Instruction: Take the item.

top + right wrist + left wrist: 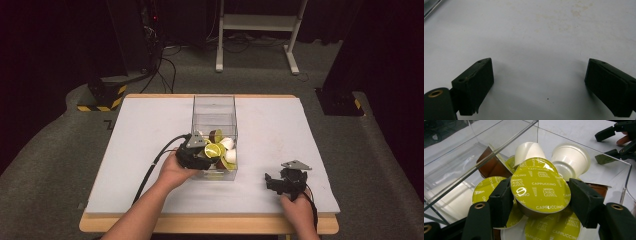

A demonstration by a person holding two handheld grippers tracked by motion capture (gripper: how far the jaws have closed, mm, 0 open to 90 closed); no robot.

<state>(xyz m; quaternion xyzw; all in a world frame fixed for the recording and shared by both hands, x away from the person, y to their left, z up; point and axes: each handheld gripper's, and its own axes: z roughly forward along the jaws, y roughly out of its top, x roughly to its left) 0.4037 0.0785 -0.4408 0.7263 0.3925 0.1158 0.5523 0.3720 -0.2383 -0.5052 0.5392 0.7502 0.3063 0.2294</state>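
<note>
A clear plastic box point(214, 107) stands mid-table and holds several coffee capsules. My left gripper point(541, 200) reaches into its near end, shut on a capsule with a yellow-green "Cappuccino" lid point(539, 185); both black pads press on its rim. From above, the left gripper point(200, 152) and that capsule point(214, 150) sit at the box's front left. White capsules point(571, 160), a brown one point(490, 166) and another green-lidded one point(485, 188) lie around it. My right gripper point(286, 181) rests near the table's front right, and its jaws point(539, 87) stand open over bare white tabletop.
The white tabletop point(150, 150) has a wooden rim along its front edge point(210, 224). The box's clear walls point(506, 145) rise close around the left gripper. Beyond the table stand a white frame point(255, 30) and dark equipment with cables point(150, 60).
</note>
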